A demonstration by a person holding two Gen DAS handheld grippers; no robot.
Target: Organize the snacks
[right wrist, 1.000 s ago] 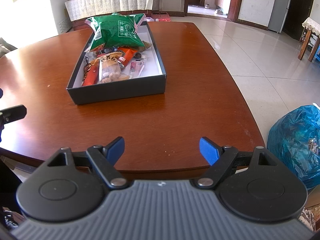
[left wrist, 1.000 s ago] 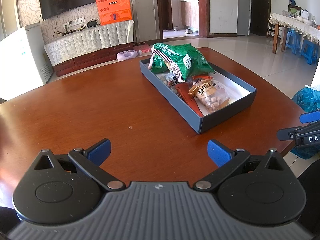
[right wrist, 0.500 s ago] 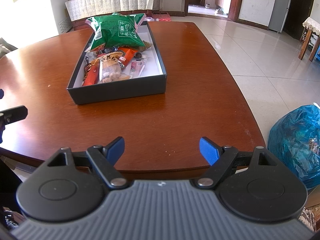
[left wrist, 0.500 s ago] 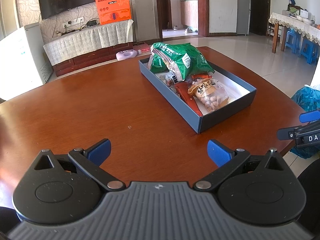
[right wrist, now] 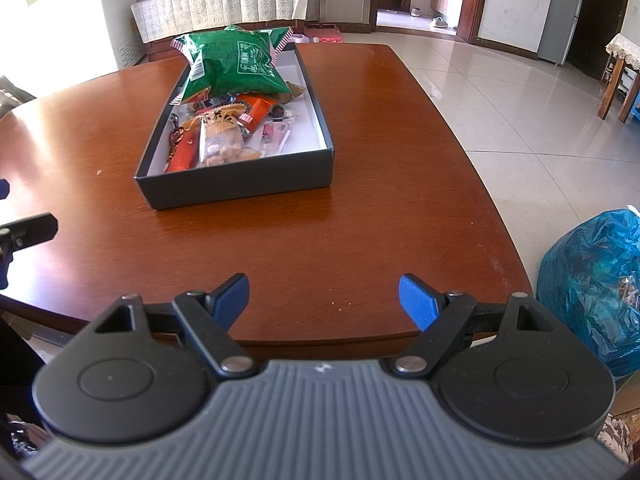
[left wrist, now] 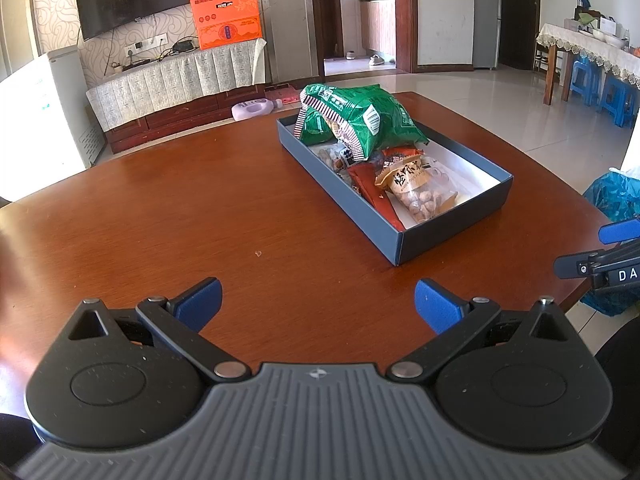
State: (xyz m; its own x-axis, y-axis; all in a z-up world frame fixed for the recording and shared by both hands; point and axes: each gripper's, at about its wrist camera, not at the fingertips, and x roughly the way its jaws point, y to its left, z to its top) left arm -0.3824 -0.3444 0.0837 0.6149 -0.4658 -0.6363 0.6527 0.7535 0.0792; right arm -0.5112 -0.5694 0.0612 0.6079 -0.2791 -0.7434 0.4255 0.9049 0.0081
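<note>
A dark blue shallow box [left wrist: 452, 234] [right wrist: 240, 184] sits on the brown wooden table [left wrist: 160, 208] [right wrist: 380, 160]. It holds a large green snack bag [left wrist: 360, 120] [right wrist: 236, 64], a clear bag of nuts [left wrist: 416, 192] [right wrist: 220, 136], a red packet [left wrist: 372, 196] [right wrist: 184, 152] and small sweets. My left gripper [left wrist: 318, 300] is open and empty above the table's near edge, left of the box. My right gripper [right wrist: 322, 294] is open and empty at the near edge, in front of the box. Its fingers show at the right of the left wrist view [left wrist: 600, 260].
A blue plastic bag [right wrist: 592, 280] lies on the floor right of the table. A low cabinet with a cloth [left wrist: 180, 80], a TV and an orange box [left wrist: 226, 16] stand at the back wall. A white appliance [left wrist: 36, 108] stands at the left.
</note>
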